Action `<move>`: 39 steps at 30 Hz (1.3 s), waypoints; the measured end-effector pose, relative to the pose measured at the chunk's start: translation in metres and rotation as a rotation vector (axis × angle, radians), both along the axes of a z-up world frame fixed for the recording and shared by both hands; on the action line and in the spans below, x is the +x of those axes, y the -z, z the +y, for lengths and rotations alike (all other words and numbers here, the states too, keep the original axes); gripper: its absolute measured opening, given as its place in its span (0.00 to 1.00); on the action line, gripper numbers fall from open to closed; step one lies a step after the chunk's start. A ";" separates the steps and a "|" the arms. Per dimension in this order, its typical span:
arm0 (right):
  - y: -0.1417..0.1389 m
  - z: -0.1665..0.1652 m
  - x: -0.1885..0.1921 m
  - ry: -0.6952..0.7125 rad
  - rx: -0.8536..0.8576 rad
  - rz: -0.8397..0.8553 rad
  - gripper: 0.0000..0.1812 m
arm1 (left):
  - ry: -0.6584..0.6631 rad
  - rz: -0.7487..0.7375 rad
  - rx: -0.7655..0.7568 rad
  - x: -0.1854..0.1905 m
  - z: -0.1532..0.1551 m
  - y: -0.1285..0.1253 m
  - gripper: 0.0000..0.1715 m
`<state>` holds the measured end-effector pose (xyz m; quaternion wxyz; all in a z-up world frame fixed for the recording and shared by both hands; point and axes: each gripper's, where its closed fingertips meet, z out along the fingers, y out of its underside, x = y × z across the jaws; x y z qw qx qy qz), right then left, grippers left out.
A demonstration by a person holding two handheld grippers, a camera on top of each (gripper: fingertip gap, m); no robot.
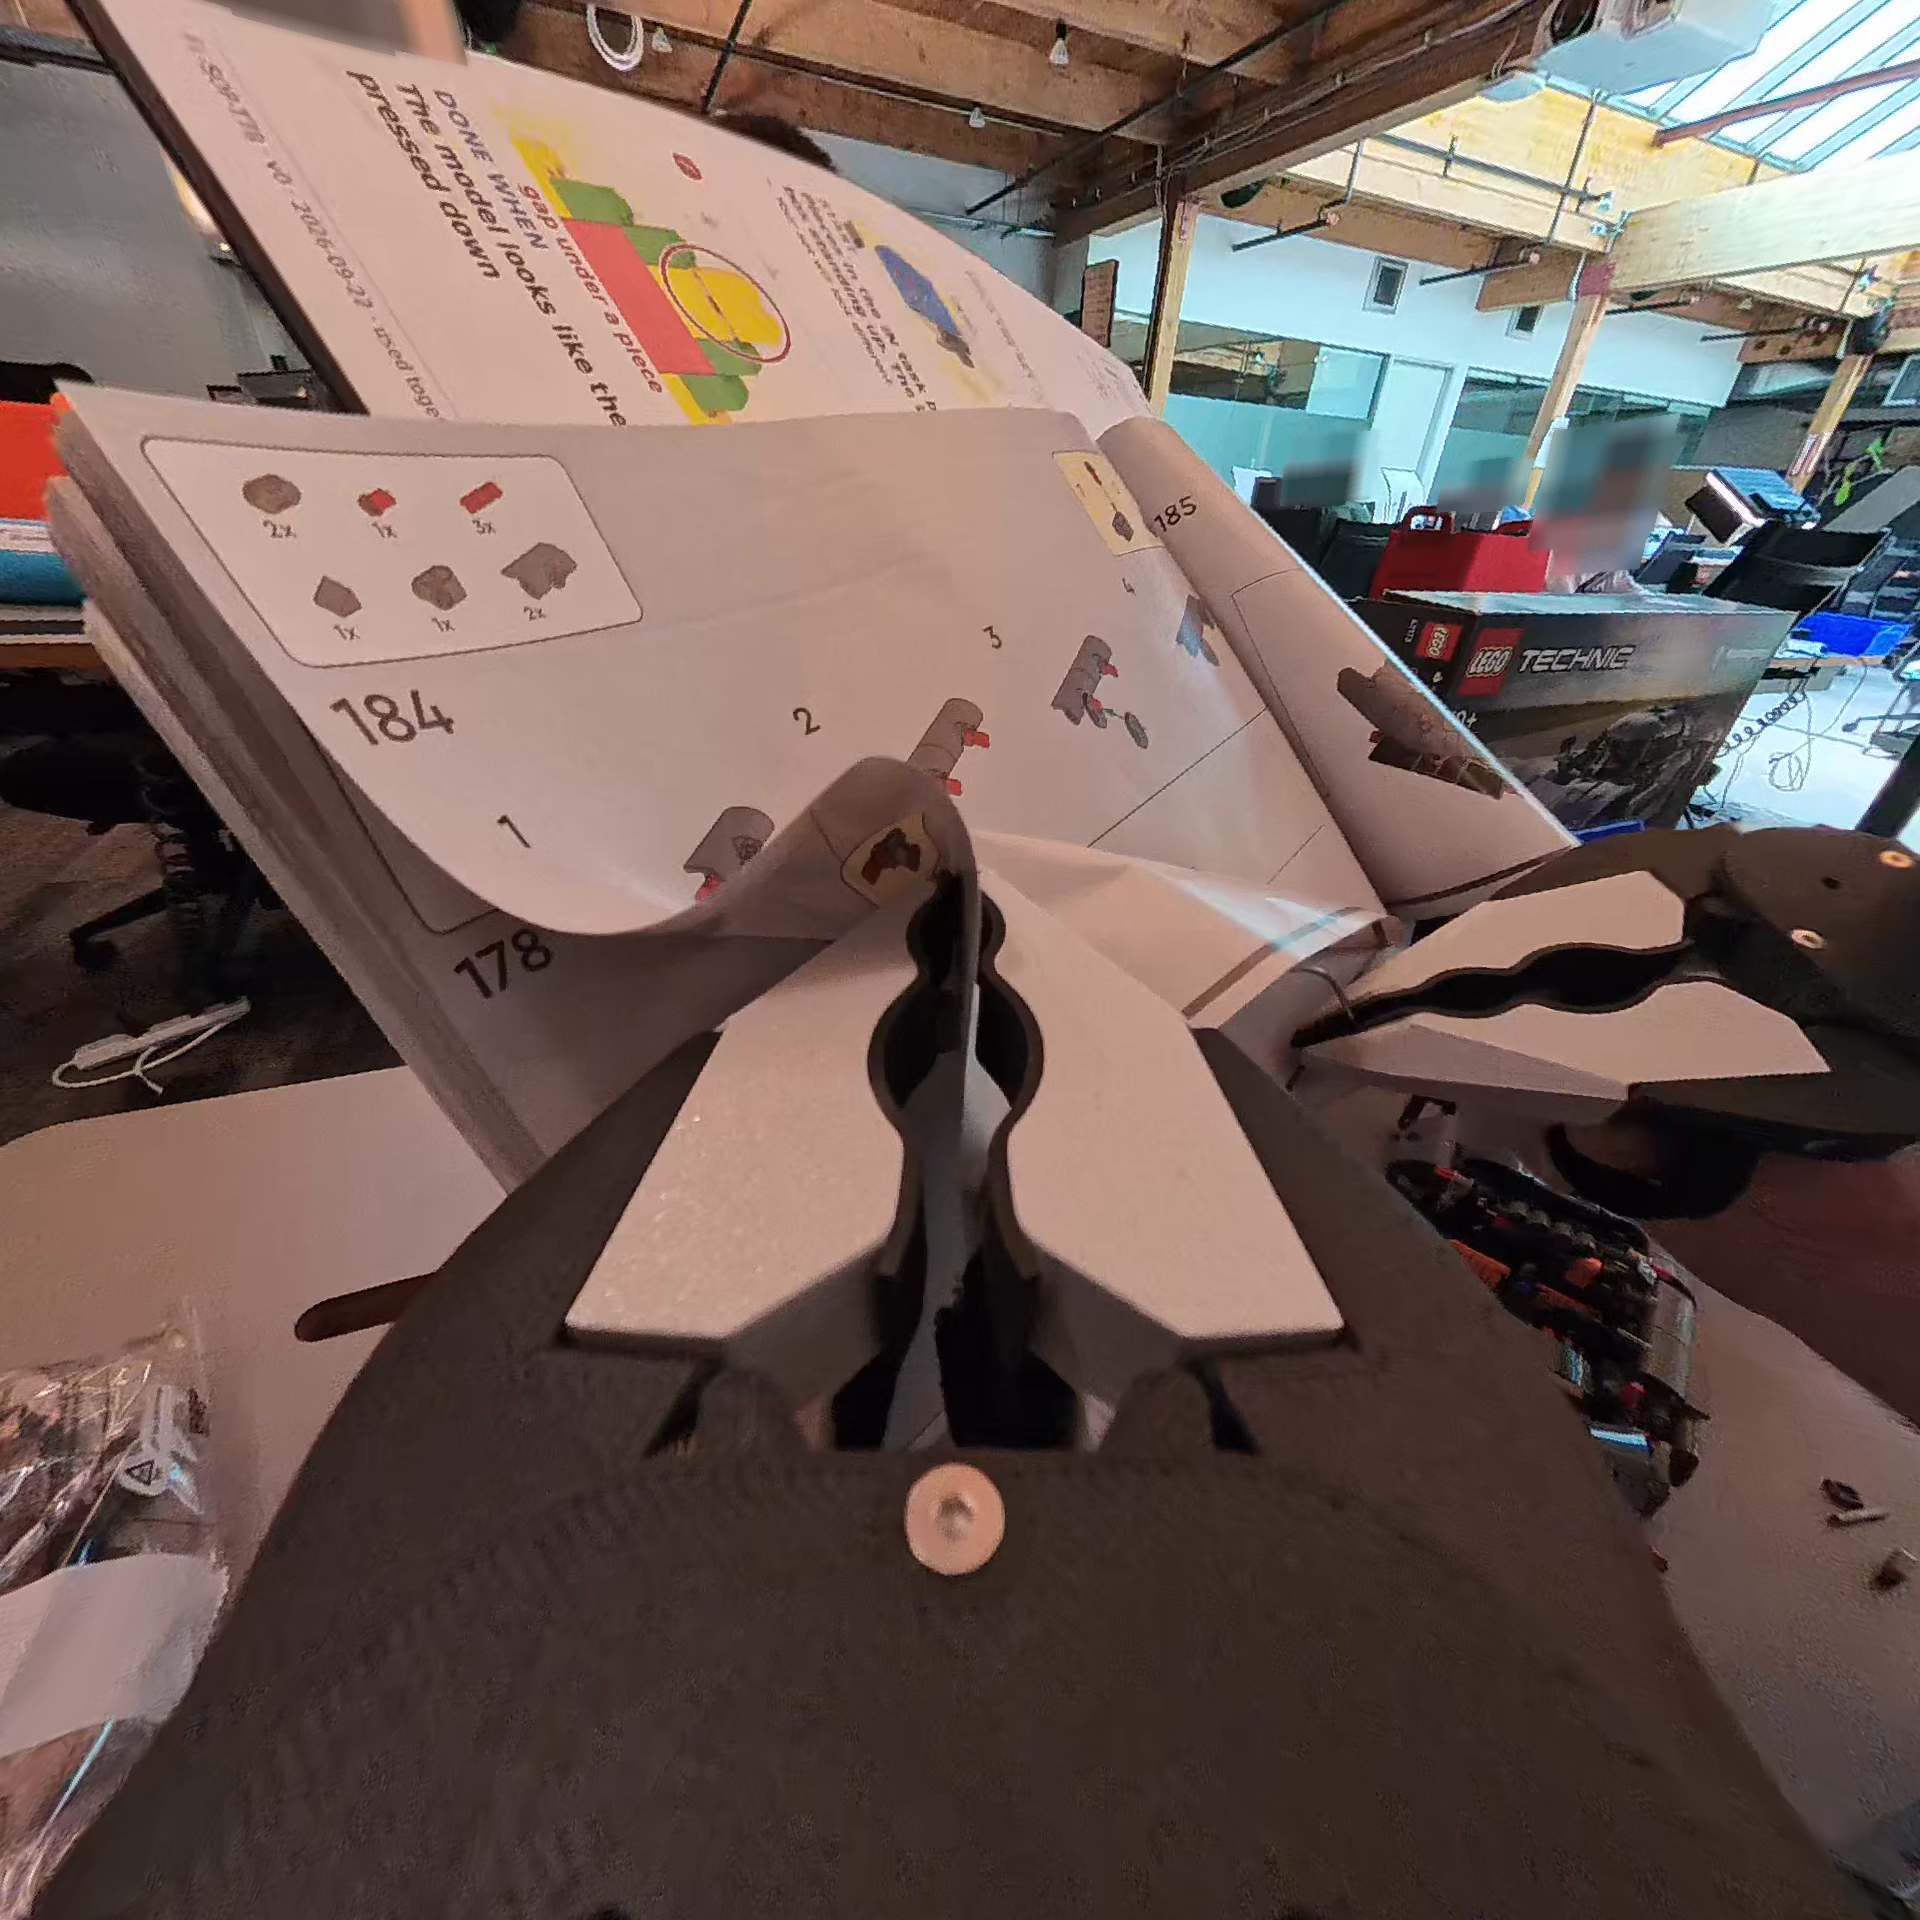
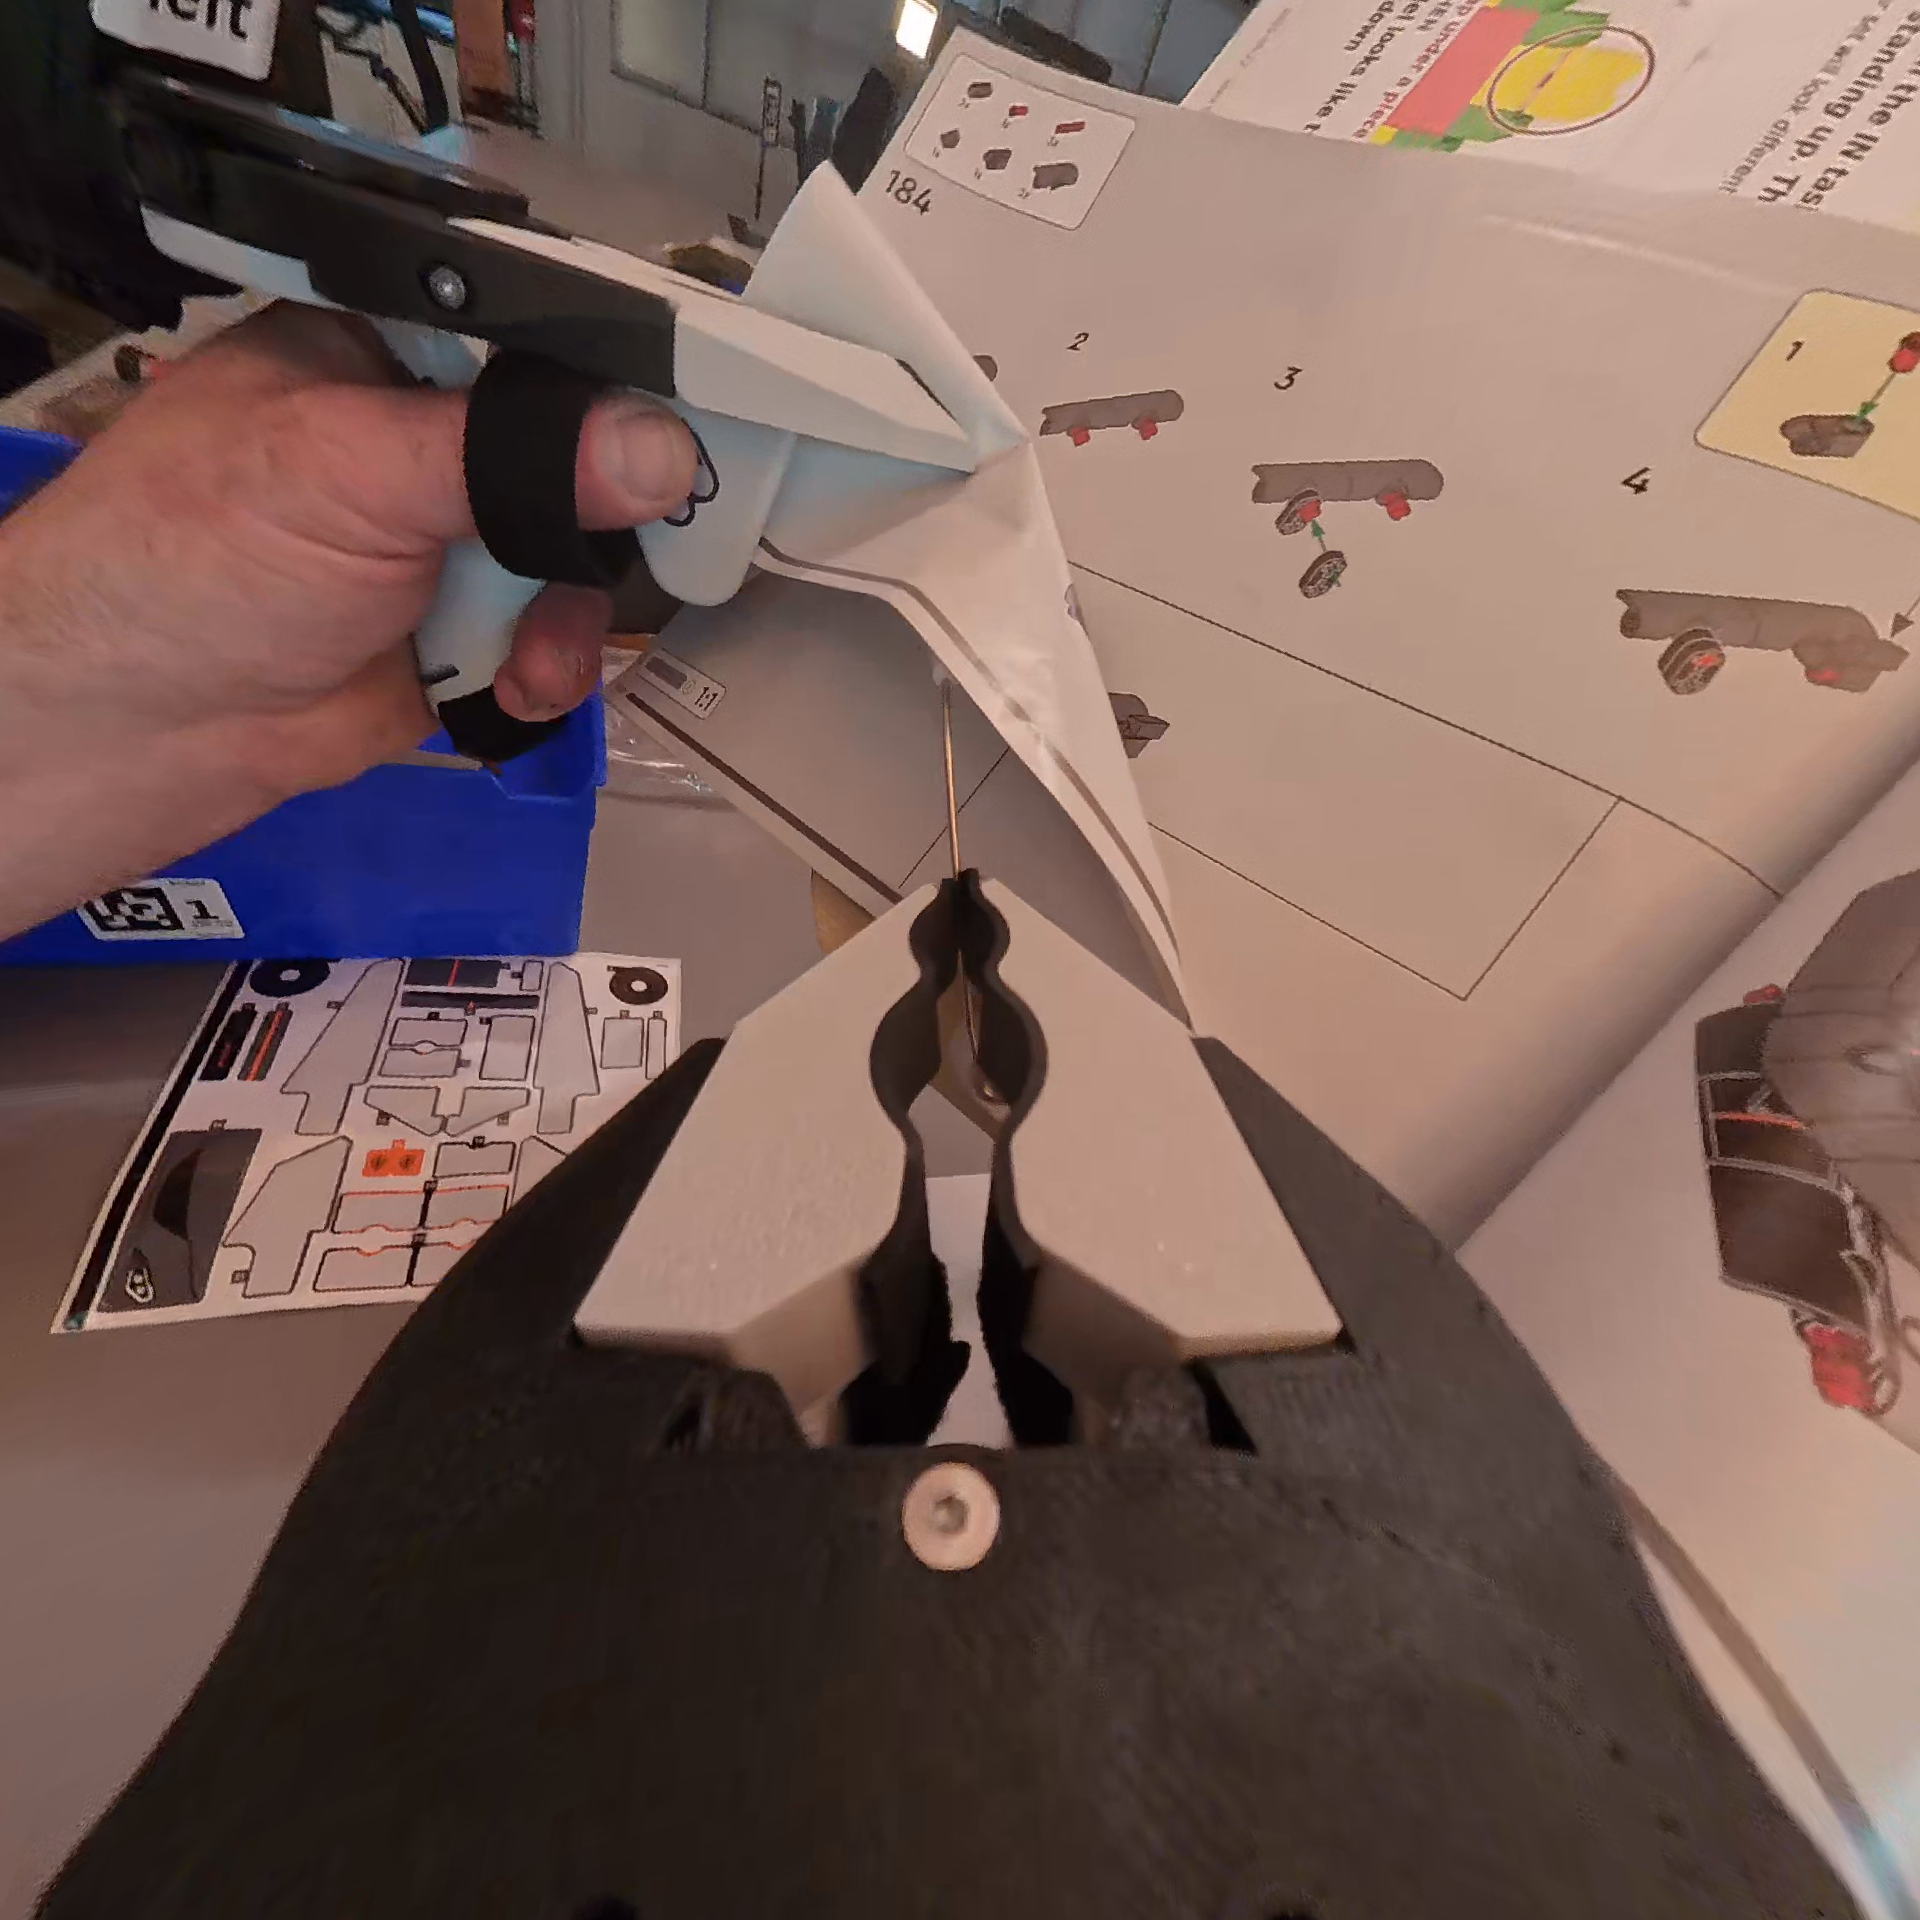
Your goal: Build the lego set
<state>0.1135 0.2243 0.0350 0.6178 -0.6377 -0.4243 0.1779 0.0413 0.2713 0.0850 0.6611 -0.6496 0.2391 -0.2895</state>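
The instruction booklet (image 1: 831,623) stands open and tilted on a stand (image 2: 1455,727). My left gripper (image 1: 956,883) is shut on a curled page of it (image 1: 831,862). In the right wrist view the left gripper (image 2: 997,442), held by a hand (image 2: 208,582), pinches the page's folded corner. My right gripper (image 2: 961,894) is shut at the booklet's lower edge, with a thin metal wire (image 2: 951,779) running between its fingertips. It also shows at the right of the left wrist view (image 1: 1304,1039). A dark, partly built model (image 1: 1558,1278) lies below it.
A sticker sheet (image 2: 364,1132) lies on the grey table (image 2: 156,1507) by a blue bin (image 2: 364,862). Bags of parts (image 1: 94,1455) are at the left. A printed sheet (image 1: 623,239) stands behind the booklet. The set's box (image 1: 1579,665) is at the back right. There is about 11 cm between the tips of the two grippers.
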 end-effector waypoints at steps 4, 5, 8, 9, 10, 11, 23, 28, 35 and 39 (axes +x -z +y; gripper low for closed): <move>-0.001 0.002 0.002 0.017 -0.024 0.062 0.00 | -0.008 0.018 0.025 -0.001 -0.003 0.000 0.00; -0.002 0.002 0.002 0.020 -0.033 0.081 0.00 | -0.011 0.028 0.029 -0.001 -0.004 0.001 0.00; -0.003 0.003 0.004 0.028 -0.047 0.115 0.00 | -0.006 0.020 0.038 -0.003 -0.007 0.000 0.00; -0.003 0.003 0.004 0.030 -0.052 0.124 0.00 | 0.001 0.010 0.033 -0.003 -0.007 0.000 0.00; -0.003 0.003 0.004 0.030 -0.054 0.133 0.00 | 0.008 0.002 0.027 -0.003 -0.007 0.000 0.00; -0.002 0.002 0.003 0.027 -0.039 0.108 0.00 | 0.010 0.002 0.023 -0.003 -0.007 0.001 0.00; 0.006 -0.007 -0.001 -0.046 0.107 -0.205 0.00 | -0.066 0.064 0.086 0.004 0.008 -0.009 0.00; 0.001 -0.007 0.001 -0.048 0.052 -0.027 0.00 | -0.108 0.086 0.143 0.004 0.006 -0.007 0.00; -0.006 0.004 0.008 0.033 -0.082 0.192 0.00 | -0.081 0.072 0.142 -0.003 -0.009 0.000 0.00; -0.007 0.009 0.011 0.069 -0.131 0.257 0.00 | -0.059 0.022 0.124 -0.007 -0.022 0.004 0.00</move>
